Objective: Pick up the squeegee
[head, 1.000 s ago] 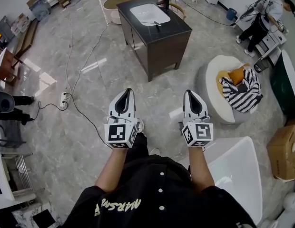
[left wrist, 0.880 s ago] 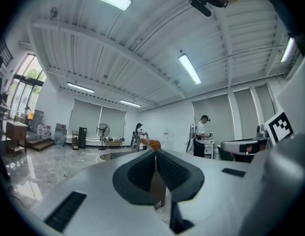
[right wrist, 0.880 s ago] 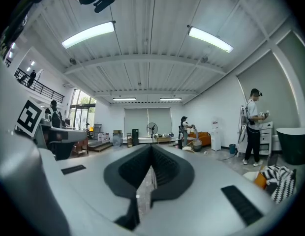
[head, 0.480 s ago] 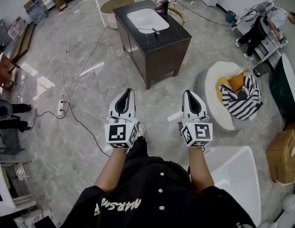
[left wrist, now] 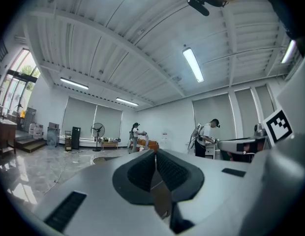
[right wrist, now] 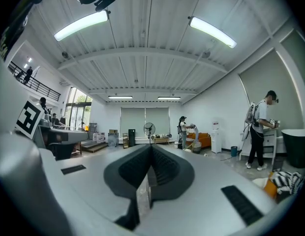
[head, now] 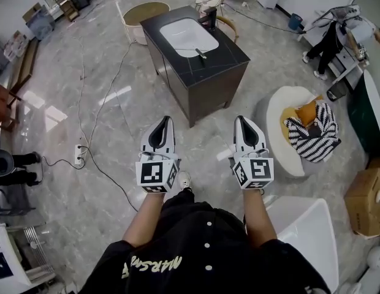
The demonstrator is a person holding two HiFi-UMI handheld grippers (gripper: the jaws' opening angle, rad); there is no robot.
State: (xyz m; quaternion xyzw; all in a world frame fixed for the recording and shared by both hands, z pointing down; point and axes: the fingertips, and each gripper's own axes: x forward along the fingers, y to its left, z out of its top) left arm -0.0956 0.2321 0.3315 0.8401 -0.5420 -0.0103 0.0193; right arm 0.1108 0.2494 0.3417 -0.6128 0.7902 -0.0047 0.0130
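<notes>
A small dark-handled tool (head: 202,54), probably the squeegee, lies on the black top of a vanity cabinet (head: 230,62), just right of its white basin (head: 189,37). It is too small to make out clearly. In the head view both grippers are held level over the floor, well short of the cabinet and pointing toward it. My left gripper (head: 163,120) (left wrist: 155,152) is shut with nothing between its pads. My right gripper (head: 243,120) (right wrist: 151,147) is also shut and holds nothing.
A round white chair (head: 277,106) with a striped cloth (head: 312,127) stands to the right. A white tub (head: 306,231) is at my right side, a cardboard box (head: 366,201) beyond it. A power strip (head: 78,155) and cable (head: 110,87) lie on the floor at left. A person (head: 328,38) bends at the far right.
The cabinet has come nearer and lower in the head view as both grippers moved forward together. Their jaws stayed shut.
</notes>
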